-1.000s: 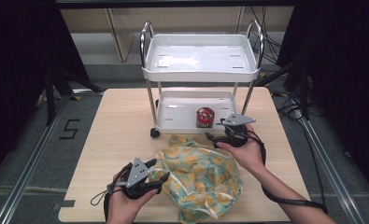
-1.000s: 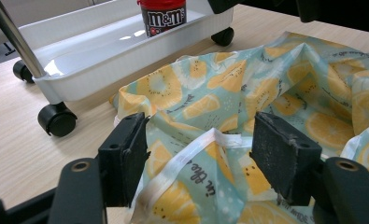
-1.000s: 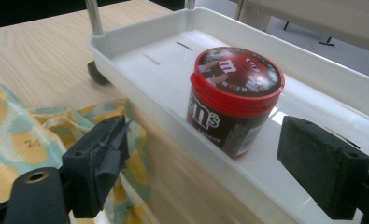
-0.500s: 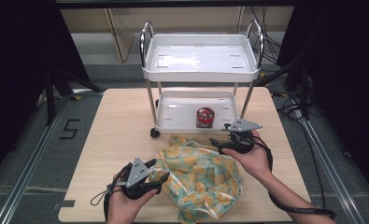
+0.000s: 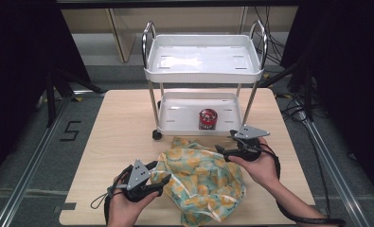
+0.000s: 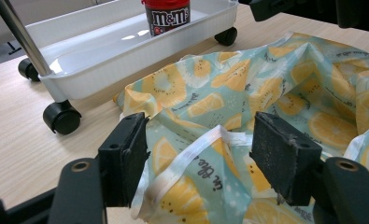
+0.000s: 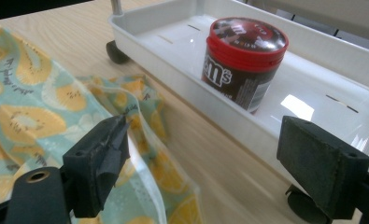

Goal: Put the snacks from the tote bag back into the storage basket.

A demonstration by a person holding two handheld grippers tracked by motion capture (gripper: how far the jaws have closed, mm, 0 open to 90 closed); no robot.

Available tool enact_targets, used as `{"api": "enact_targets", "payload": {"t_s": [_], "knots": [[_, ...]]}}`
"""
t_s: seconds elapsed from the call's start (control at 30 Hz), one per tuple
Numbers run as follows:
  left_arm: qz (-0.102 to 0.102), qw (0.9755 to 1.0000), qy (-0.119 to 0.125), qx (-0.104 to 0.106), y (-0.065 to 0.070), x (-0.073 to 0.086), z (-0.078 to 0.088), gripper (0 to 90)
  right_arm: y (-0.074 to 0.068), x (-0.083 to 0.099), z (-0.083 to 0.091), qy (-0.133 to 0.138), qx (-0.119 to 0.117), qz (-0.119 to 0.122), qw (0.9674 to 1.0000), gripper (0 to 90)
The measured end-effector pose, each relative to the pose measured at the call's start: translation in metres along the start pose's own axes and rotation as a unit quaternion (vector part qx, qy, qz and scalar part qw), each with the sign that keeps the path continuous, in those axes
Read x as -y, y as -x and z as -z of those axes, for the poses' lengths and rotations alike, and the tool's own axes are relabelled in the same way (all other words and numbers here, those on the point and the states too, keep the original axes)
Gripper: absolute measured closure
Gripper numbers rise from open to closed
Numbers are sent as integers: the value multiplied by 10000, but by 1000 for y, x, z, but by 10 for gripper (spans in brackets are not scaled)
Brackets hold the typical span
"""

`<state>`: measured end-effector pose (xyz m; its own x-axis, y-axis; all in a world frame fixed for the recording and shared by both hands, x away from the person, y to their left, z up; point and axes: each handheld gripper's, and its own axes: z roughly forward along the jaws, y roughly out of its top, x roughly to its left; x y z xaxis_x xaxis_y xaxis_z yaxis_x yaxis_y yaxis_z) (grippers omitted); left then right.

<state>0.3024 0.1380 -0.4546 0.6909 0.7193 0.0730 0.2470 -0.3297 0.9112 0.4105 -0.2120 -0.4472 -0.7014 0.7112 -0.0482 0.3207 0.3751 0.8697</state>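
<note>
1. Fruit-print bag [image 5: 201, 182], a crumpled teal cloth with orange and kiwi slices, lies on the wooden table [image 5: 113, 137] just in front of the white cart [image 5: 203, 61], its far edge close to the cart's wheels.
2. Left gripper [image 5: 160, 174] sits at the bag's near-left edge, away from the cart. Its jaws stand wide apart, and in the left gripper view a white-hemmed fold of the bag [image 6: 210, 154] rises between them without being pinched.
3. Right gripper [image 5: 222, 150] is at the bag's far-right edge, just in front of the cart's lower tray [image 5: 175, 124]. Its jaws are spread wide with nothing held; in the right gripper view the bag's hem [image 7: 140, 140] lies by one jaw and bare table between them.
4. Red-lidded candy jar [image 5: 207, 118] stands upright in the cart's lower tray, toward its front wall and beyond the bag.
5. Both grippers are well apart, one on each side of the bag.
</note>
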Motion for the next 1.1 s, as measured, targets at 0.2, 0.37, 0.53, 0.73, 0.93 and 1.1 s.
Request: {"api": "enact_targets", "payload": {"t_s": [0.2,0.37,0.53,0.73,0.93,1.1], "knots": [[-10,10000,-2,4,0,0,0,355,0,6,6,16,-9,19,10000,179],[60,10000,-42,-13,1,0,1,355,-1,12,11,23,15,20,10000,181],[71,10000,7,-10,1,-1,3,355,-2,17,15,20,37,-48,10000,181],[64,10000,-26,62,-1,2,1,355,-1,22,20,76,51,-158,9998,183],[251,9997,-24,48,1,4,-1,356,-6,23,21,-6,-10,-380,9993,184],[236,9997,-48,11,-3,5,-2,356,-3,23,22,107,-15,-272,9996,184]]}}
